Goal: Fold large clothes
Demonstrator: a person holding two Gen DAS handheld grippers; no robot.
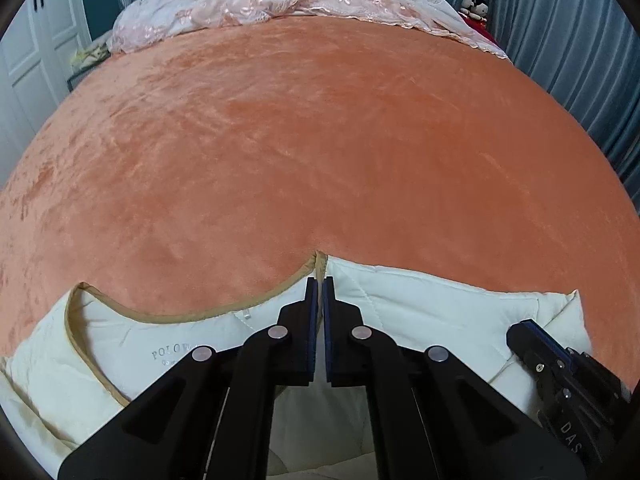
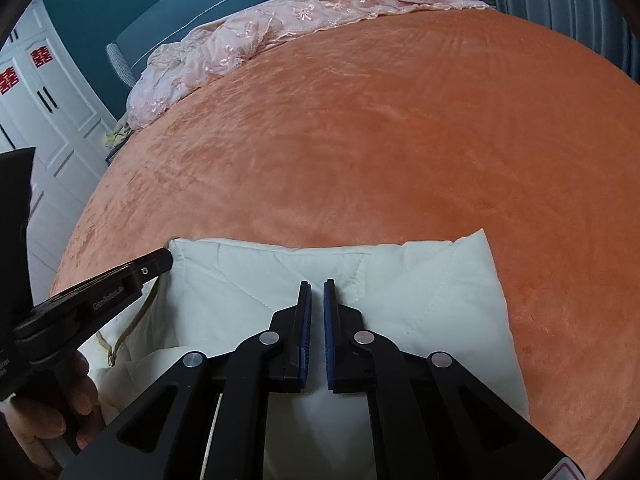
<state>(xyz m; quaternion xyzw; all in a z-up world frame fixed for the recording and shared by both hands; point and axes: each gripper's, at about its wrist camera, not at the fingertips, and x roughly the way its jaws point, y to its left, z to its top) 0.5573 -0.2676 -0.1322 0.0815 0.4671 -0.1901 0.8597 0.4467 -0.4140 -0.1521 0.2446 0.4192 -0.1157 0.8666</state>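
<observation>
A cream quilted garment (image 1: 420, 300) with a tan-trimmed neckline (image 1: 192, 314) lies partly folded at the near edge of the orange bed cover (image 1: 320, 140). My left gripper (image 1: 319, 280) is shut where the neckline trim rises to a peak at its tips, and a thin edge of the garment looks pinched. In the right wrist view the same gripper (image 2: 166, 258) sits at the top-left corner of the garment (image 2: 240, 280). My right gripper (image 2: 317, 283) is shut over the folded panel near a seam; whether it pinches cloth I cannot tell. The left wrist view shows it (image 1: 520, 330) at the lower right.
A pink lace fabric (image 1: 260, 0) is heaped along the far end of the bed. Blue-grey curtains (image 1: 580, 40) hang on the right, with a plush toy (image 1: 476, 6) beside them. White wardrobe doors (image 2: 48, 112) stand on the left. A hand (image 2: 60, 400) holds the left gripper's handle.
</observation>
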